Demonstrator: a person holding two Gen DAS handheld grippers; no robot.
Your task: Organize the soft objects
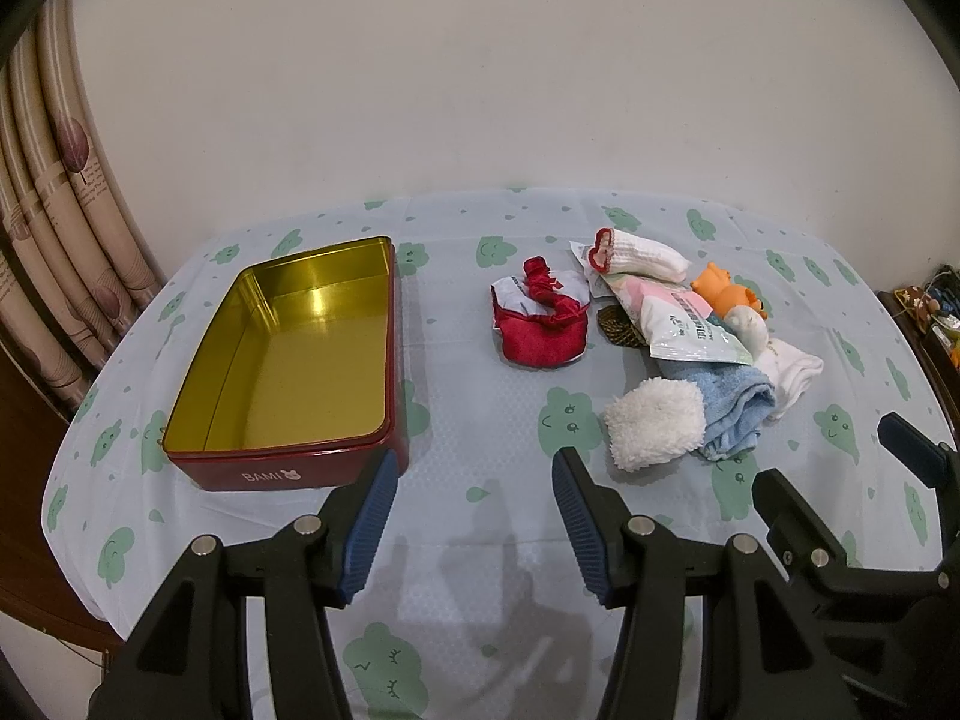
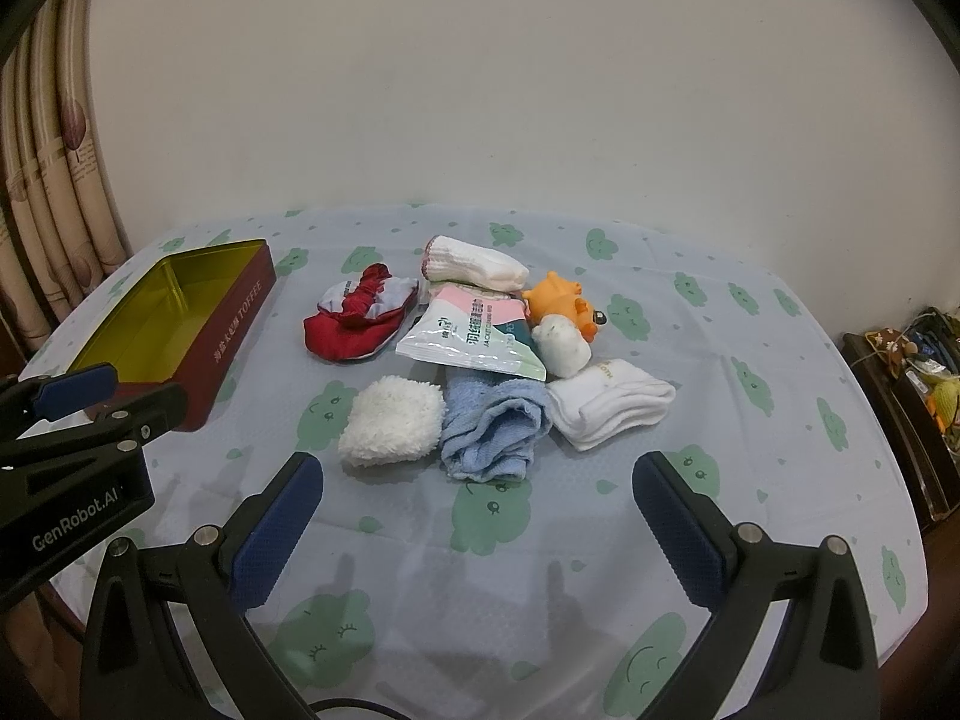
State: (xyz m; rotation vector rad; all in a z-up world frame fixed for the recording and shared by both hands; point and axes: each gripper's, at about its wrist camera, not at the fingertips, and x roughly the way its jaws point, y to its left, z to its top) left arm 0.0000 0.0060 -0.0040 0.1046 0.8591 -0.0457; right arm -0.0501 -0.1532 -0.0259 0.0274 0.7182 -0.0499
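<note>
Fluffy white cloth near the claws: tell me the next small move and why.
Probably ease the right claw forward and down over the fluffy white cloth. Both claws are open and hold nothing, the red tin is empty, and that cloth lies at the near edge of the pile, with nothing on top of it.

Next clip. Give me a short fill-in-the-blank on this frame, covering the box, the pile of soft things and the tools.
1. The red metal box with the gold inside holds ____ so far.
2. The fluffy white cloth lies right beside the rolled ____ towel.
3. The left tool and the right tool both have their jaws ____.

Missing words: nothing; blue; open
</note>
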